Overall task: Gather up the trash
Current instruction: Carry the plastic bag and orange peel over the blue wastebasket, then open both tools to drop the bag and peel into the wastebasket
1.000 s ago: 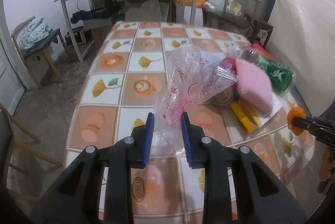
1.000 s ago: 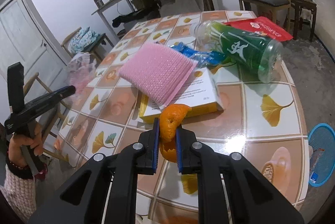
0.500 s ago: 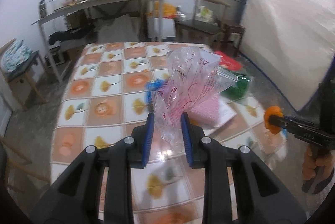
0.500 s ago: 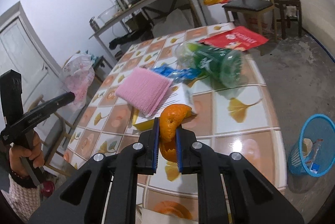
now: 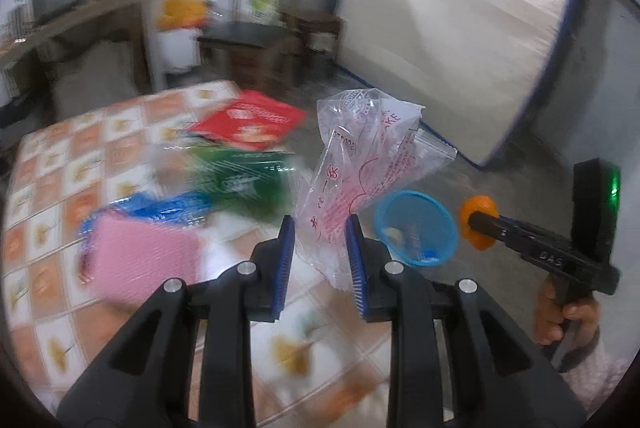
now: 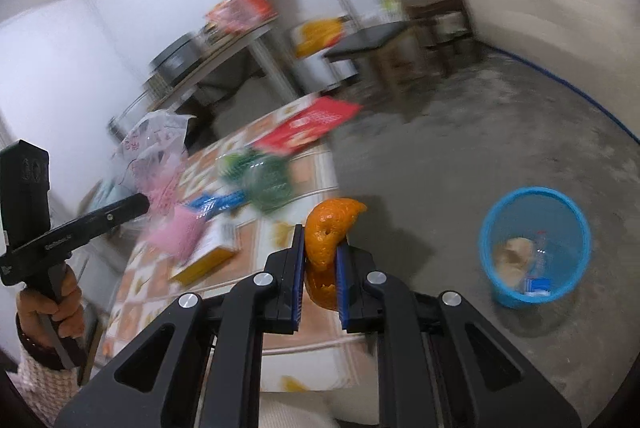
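Observation:
My left gripper (image 5: 320,256) is shut on a crumpled clear plastic bag (image 5: 360,167) with pink print, held up over the table's corner. My right gripper (image 6: 318,270) is shut on a curled orange peel (image 6: 330,228). In the left wrist view the right gripper (image 5: 478,224) shows at the right with the orange peel (image 5: 476,207) at its tip. A blue mesh bin (image 6: 536,248) stands on the concrete floor to the right of the table, with scraps inside; the blue bin (image 5: 416,228) lies just beyond the bag. The left gripper (image 6: 138,205) and its plastic bag (image 6: 154,147) appear at the left of the right wrist view.
On the tiled table (image 5: 60,163) lie a pink sponge cloth (image 5: 140,256), a green bottle (image 5: 244,175), a blue wrapper (image 5: 160,207) and a red packet (image 5: 248,123). A white mattress (image 5: 460,19) leans against the wall. A dark stool (image 6: 376,43) and a cluttered side table (image 6: 224,47) stand behind.
Both grippers have swung to the right, away from the table's middle toward the floor beside it. The blue bin has come into both views. The bag and the peel stay gripped.

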A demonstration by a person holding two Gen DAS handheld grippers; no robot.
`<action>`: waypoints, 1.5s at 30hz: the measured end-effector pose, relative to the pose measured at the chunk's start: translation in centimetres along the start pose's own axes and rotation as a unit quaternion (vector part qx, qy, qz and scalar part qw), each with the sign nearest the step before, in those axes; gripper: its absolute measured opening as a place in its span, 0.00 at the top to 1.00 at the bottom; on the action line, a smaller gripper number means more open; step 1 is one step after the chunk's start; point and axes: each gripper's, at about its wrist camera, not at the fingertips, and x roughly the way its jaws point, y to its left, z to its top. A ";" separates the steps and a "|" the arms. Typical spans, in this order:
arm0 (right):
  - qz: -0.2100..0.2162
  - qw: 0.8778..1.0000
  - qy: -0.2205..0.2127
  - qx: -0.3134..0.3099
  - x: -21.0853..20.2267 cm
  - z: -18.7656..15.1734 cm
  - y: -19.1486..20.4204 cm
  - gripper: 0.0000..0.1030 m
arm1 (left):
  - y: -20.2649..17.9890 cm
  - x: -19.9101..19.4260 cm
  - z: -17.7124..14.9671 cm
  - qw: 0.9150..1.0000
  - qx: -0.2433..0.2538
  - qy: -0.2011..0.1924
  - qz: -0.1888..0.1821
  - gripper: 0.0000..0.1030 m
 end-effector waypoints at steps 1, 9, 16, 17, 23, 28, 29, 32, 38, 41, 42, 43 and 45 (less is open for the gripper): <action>-0.010 1.000 -0.004 0.010 -0.3 0.2 -1.2 0.87 | -1.1 1.6 0.8 1.000 0.005 0.013 -0.019 0.76; -0.110 0.988 -0.018 0.105 -2.3 0.0 -13.8 0.87 | -9.4 15.3 4.2 0.984 0.020 0.141 -0.108 0.76; -0.140 0.974 0.024 0.177 1.2 -0.7 -23.0 0.87 | -15.7 28.5 3.8 0.963 0.025 0.252 -0.090 0.75; -0.140 0.971 0.034 0.190 2.3 -0.8 -24.4 0.87 | -16.5 30.8 3.5 0.959 0.027 0.269 -0.079 0.75; -0.145 0.957 0.079 0.238 7.9 -1.3 -29.9 0.86 | -18.4 40.1 0.5 0.936 -0.001 0.346 -0.062 0.72; -0.161 0.949 0.104 0.249 11.7 -1.0 -33.1 0.83 | -19.1 45.2 -0.8 0.927 -0.019 0.371 -0.047 0.62; -0.165 0.948 0.108 0.250 12.3 -1.1 -33.6 0.80 | -19.2 45.5 -1.1 0.925 -0.018 0.376 -0.043 0.56; -0.181 0.942 0.121 0.255 13.8 -1.3 -34.9 0.64 | -19.0 46.2 -0.9 0.925 -0.025 0.377 -0.040 0.47; -0.189 0.943 0.105 0.255 13.1 -1.3 -35.1 0.59 | -18.6 44.9 0.4 0.935 -0.025 0.349 -0.056 0.38; -0.194 0.945 0.099 0.243 12.4 -1.2 -34.3 0.59 | -18.4 43.8 1.4 0.940 -0.037 0.333 -0.065 0.35; -0.196 0.947 0.096 0.235 12.0 -1.0 -33.7 0.59 | -18.3 43.6 1.7 0.941 -0.040 0.329 -0.067 0.35; -0.199 0.948 0.095 0.229 11.7 -0.9 -33.3 0.59 | -18.2 43.0 2.0 0.943 -0.043 0.323 -0.070 0.34; -0.205 0.952 0.088 0.210 10.9 -0.7 -32.0 0.59 | -18.4 42.1 2.5 0.945 -0.041 0.316 -0.073 0.34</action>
